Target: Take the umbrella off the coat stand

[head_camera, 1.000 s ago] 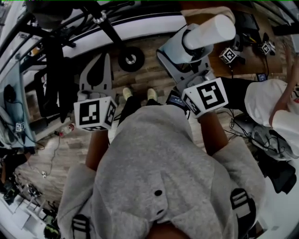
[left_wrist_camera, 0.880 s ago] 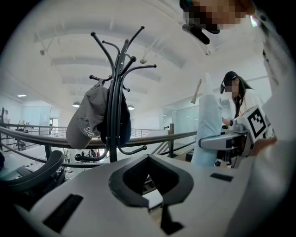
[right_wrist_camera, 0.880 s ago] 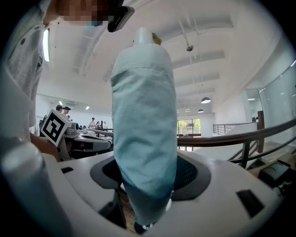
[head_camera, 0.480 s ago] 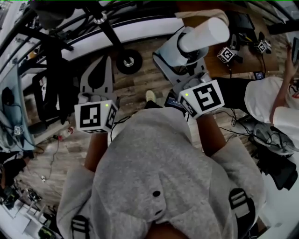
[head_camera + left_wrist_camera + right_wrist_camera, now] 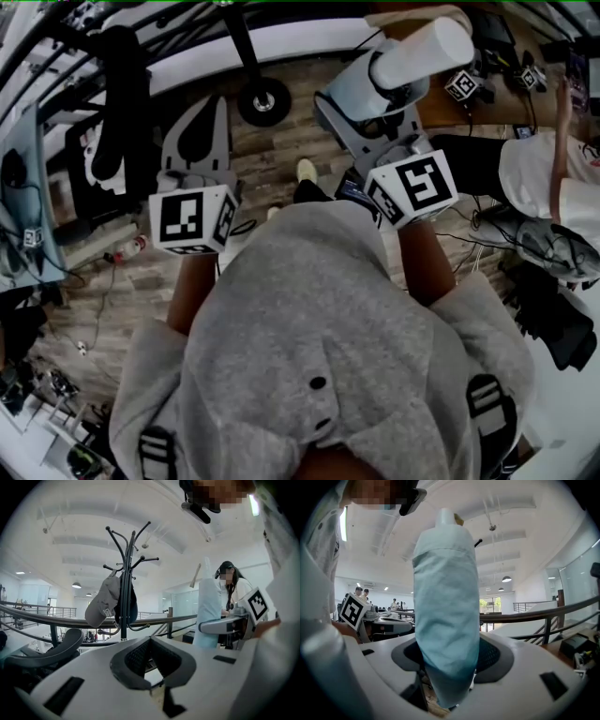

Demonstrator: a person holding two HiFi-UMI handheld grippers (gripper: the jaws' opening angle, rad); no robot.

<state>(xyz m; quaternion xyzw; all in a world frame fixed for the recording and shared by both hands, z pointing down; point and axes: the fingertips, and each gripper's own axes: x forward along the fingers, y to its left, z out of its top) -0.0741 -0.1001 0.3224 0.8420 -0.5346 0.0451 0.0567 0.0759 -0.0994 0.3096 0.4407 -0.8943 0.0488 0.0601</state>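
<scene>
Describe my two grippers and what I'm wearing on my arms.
The left gripper and right gripper are pale grey plastic shells with dark meshed fingers. Each carries a white cube printed with black square markers. Grey sweatshirt sleeves cover the upper arms.

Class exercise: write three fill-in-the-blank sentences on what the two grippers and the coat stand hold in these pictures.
1. The right gripper is shut on a folded, light blue ____.
2. On the coat stand hangs a grey ____.
3. The left gripper holds ____.
Missing words: umbrella; cap; nothing.
</scene>
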